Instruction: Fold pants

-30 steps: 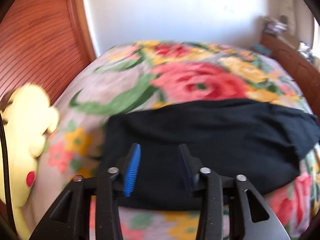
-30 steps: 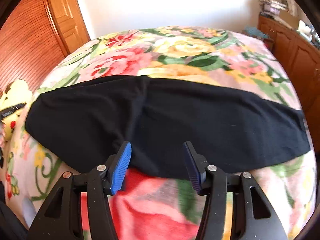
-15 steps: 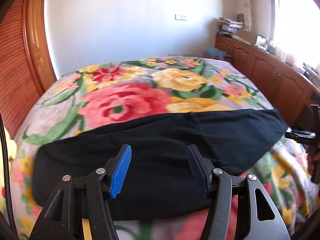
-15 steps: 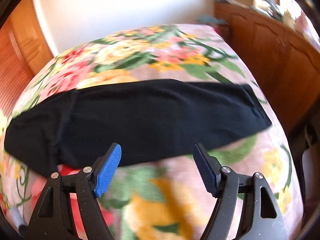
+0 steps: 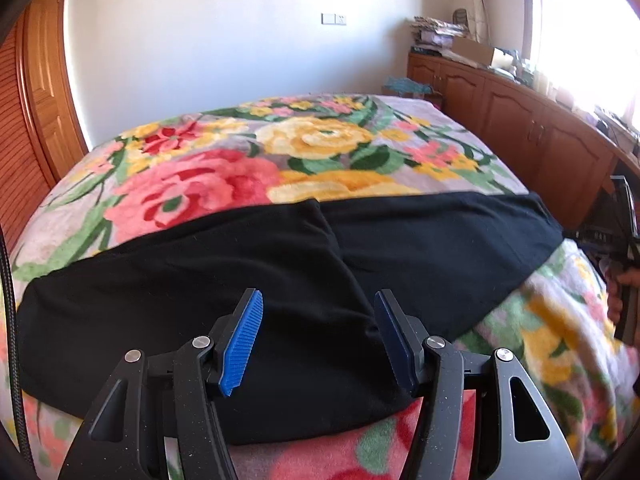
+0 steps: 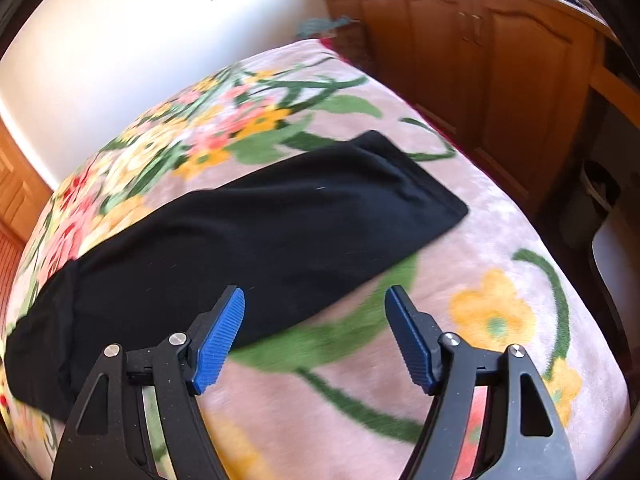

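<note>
The black pants (image 5: 248, 280) lie flat in a long strip across the floral blanket (image 5: 320, 140), folded lengthwise with one leg over the other. My left gripper (image 5: 318, 338) is open and empty, hovering over the wide waist half of the pants. In the right wrist view the pants (image 6: 260, 232) run from lower left to the leg cuffs at upper right. My right gripper (image 6: 314, 334) is open and empty, above the near edge of the legs and the blanket (image 6: 500, 240). The right gripper and the hand holding it also show at the far right of the left wrist view (image 5: 622, 264).
Wooden cabinets (image 5: 540, 136) run along the right side of the bed, with papers and a box on top. A wooden louvred door (image 5: 36, 100) stands at the left. A white wall is behind the bed. A dark chair or bin (image 6: 600, 200) stands off the bed's right edge.
Both grippers have swung to the right along the pants. The left view has left the yellow plush toy behind. The right gripper now faces the cuff end, and its jaws have opened wider.
</note>
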A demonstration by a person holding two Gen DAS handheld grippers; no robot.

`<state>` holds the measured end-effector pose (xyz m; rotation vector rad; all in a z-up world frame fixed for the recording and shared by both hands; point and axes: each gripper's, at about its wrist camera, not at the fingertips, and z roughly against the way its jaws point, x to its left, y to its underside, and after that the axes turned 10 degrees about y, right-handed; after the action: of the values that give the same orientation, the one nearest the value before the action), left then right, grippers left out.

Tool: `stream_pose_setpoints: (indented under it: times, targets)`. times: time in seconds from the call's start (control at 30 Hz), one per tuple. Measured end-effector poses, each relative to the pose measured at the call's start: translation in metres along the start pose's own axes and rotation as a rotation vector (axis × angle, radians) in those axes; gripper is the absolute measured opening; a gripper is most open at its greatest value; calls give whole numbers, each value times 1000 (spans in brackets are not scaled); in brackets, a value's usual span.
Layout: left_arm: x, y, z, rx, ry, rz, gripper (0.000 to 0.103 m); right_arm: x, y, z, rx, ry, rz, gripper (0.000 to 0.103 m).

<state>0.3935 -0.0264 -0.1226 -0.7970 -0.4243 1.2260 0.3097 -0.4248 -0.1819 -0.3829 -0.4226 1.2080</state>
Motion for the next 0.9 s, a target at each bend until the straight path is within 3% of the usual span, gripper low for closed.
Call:
stream_pose_setpoints:
  times: [0.3, 0.7, 0.77, 0.83, 0.87, 0.9]
  targets:
    - [12, 0, -13, 40, -18, 18, 60, -43, -7, -41, 53, 52, -96, 74]
    - [4, 3, -27, 57, -18, 18, 60, -81, -34, -89, 96, -34, -278, 68]
    - [6, 1, -26, 53, -15, 31, 60, -83, -44, -95, 115, -16, -295, 55]
    - [6, -2, -24, 46, -14, 39, 60, -88, -52, -96, 147, 26, -310, 27]
    - [6, -4, -23, 41, -15, 42, 60, -89, -55, -96, 158, 40, -308, 20]
    - [7, -5, -20, 35, -16, 46, 60, -88, -60, -90, 159, 58, -297, 6]
